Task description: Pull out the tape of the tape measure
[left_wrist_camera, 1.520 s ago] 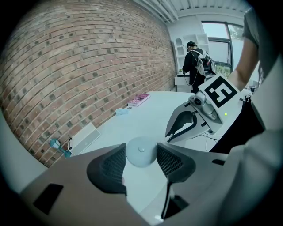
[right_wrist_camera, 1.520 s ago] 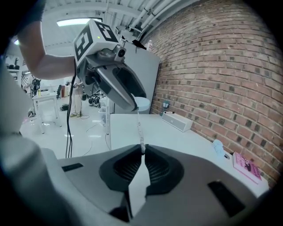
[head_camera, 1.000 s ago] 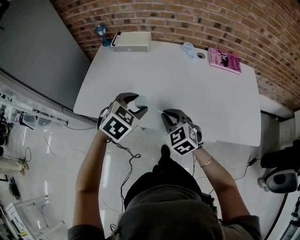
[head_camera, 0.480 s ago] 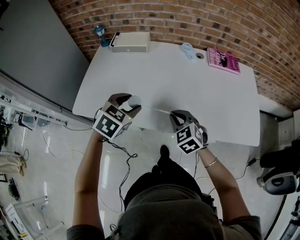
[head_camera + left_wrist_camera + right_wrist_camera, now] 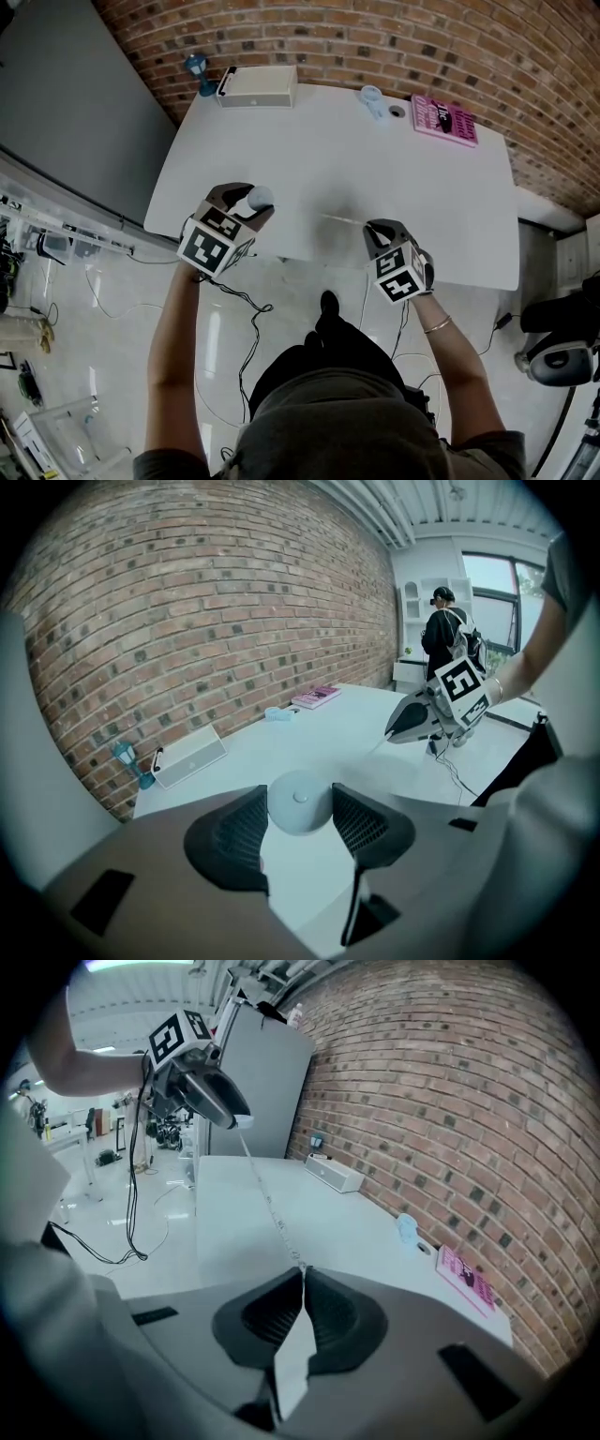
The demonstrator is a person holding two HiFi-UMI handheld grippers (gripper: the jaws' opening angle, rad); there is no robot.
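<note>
A round white tape measure (image 5: 259, 198) (image 5: 299, 802) sits clamped between the pads of my left gripper (image 5: 251, 201) (image 5: 299, 803), above the white table (image 5: 375, 169) near its front edge. Its thin tape (image 5: 342, 219) (image 5: 267, 1206) runs out to the right. My right gripper (image 5: 378, 231) (image 5: 302, 1271) is shut on the tape's end, at the table's front right. In the right gripper view the tape stretches straight from my jaws up to the left gripper (image 5: 237, 1117). In the left gripper view the right gripper (image 5: 396, 729) shows at the upper right.
At the table's back stand a white box (image 5: 258, 85), a small blue object (image 5: 373, 97) and a pink book (image 5: 446, 119). A blue glass (image 5: 199, 70) stands off the back left corner. A brick wall lies behind. A person stands far back in the left gripper view.
My right gripper has moved to the right along the table's front, drawing more tape out. The left gripper with the tape measure has drifted slightly left.
</note>
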